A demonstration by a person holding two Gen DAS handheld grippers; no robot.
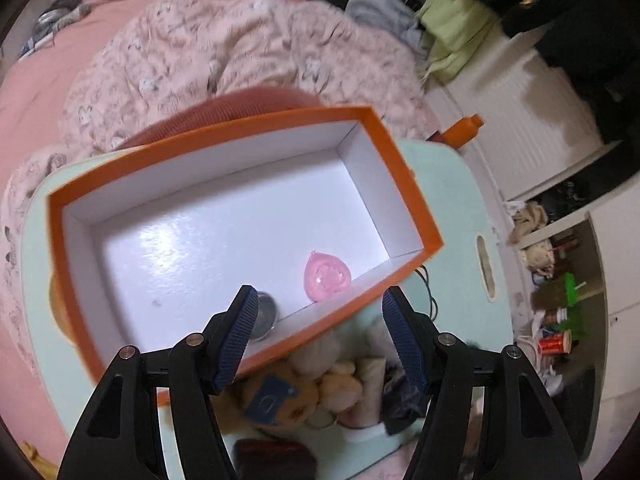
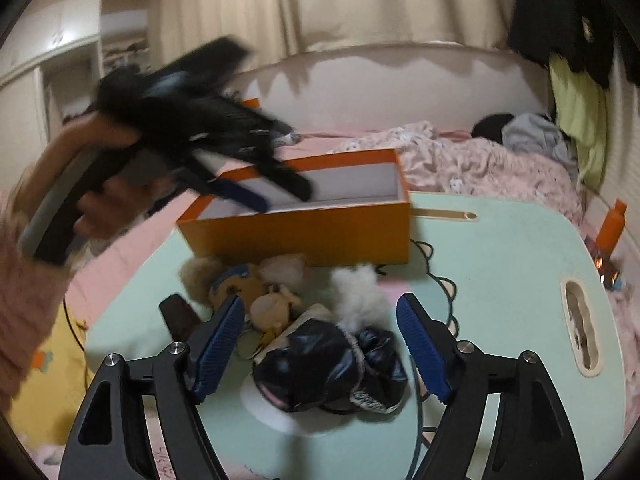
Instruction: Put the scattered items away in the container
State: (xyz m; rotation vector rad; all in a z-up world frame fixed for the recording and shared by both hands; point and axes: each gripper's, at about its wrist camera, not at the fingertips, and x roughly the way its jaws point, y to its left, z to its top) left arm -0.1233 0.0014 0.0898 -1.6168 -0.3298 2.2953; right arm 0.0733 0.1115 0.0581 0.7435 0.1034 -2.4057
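Two things are already lying in the orange box (image 1: 224, 136): a pink balloon-like toy (image 1: 327, 277) and a small round tin (image 1: 264, 316); the left gripper (image 1: 316, 300) is hanging open and empty above the near wall. From the right wrist, the right gripper (image 2: 320, 312) is gaping empty over the plush pile (image 2: 280, 304) and what is probably a black pouch (image 2: 328, 364) on the mint table (image 2: 500, 260); it should be dropping squarely onto one item before closing.

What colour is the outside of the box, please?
Orange outside, white inside; the box shows best in the right wrist view.
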